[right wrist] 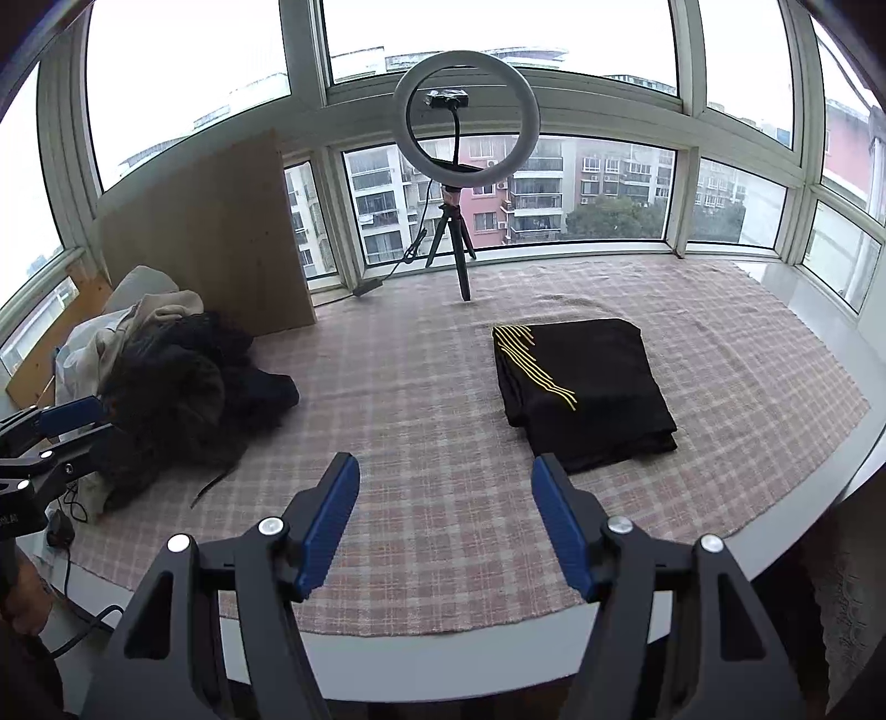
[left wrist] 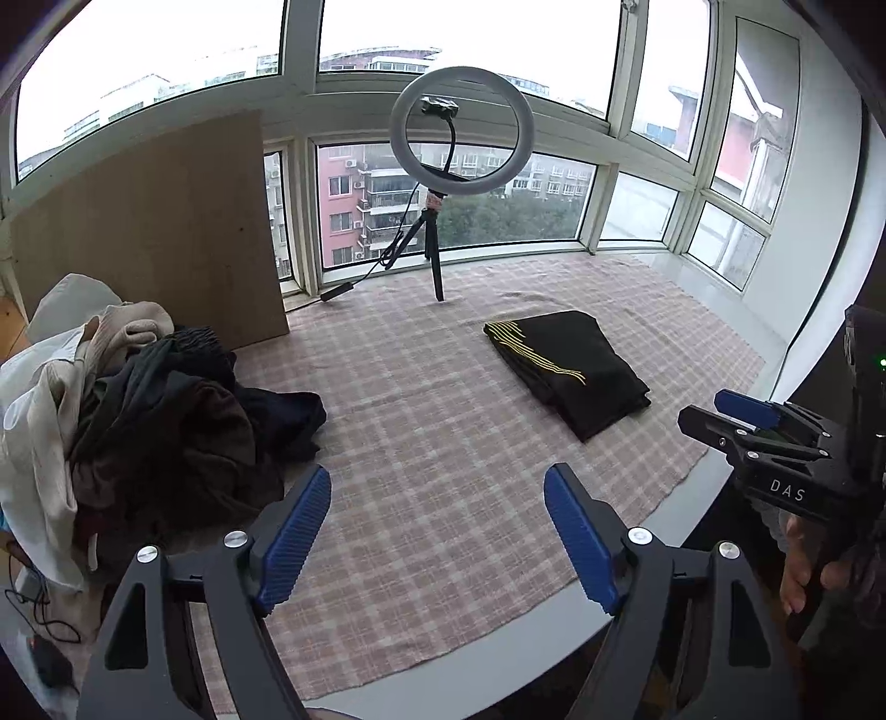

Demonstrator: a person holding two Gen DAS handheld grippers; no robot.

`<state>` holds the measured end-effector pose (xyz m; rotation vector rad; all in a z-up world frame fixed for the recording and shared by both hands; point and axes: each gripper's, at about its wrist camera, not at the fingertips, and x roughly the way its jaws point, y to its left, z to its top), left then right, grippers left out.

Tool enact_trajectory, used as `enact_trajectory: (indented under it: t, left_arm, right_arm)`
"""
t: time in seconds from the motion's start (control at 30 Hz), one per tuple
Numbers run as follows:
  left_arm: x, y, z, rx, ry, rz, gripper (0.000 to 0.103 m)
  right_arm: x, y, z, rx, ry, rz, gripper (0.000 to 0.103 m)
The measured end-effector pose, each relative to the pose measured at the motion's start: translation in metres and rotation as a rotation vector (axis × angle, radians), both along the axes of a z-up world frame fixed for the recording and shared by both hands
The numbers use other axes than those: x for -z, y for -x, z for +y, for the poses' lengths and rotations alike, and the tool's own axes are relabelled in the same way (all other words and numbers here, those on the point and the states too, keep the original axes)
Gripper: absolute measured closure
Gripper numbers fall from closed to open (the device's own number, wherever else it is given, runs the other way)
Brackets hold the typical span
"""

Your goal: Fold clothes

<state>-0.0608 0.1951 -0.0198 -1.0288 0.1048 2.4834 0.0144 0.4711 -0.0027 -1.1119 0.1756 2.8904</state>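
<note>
A cloth (right wrist: 443, 387) covers the tabletop (right wrist: 830, 498). A clothes pile (right wrist: 183, 387) lies left, a folded garment (right wrist: 587, 387) right, a ring light (right wrist: 465, 127) behind between them.

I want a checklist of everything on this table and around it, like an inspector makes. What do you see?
Surface: pink checked cloth covers a white table.
Job's things: folded black garment with yellow stripes lies on the right; unfolded pile of clothes sits on the left.
Clutter: ring light on a small tripod at the back; wooden board leaning by the window.
Grippers: left gripper open and empty; right gripper open and empty.
Cables: black cable runs from the ring light; thin wires at the table's left edge.
Surroundings: big windows, apartment buildings outside.
</note>
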Motion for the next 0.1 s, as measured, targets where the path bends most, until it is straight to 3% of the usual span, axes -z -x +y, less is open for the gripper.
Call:
enact_trajectory:
  t: [0.1]
  left_arm:
    - [-0.0027, -0.0033, -0.0070, 0.010, -0.018, 0.038, 0.025]
  right_arm:
    - [0.0002, 0.0018, -0.0054, 0.000, 0.002, -0.003, 0.039]
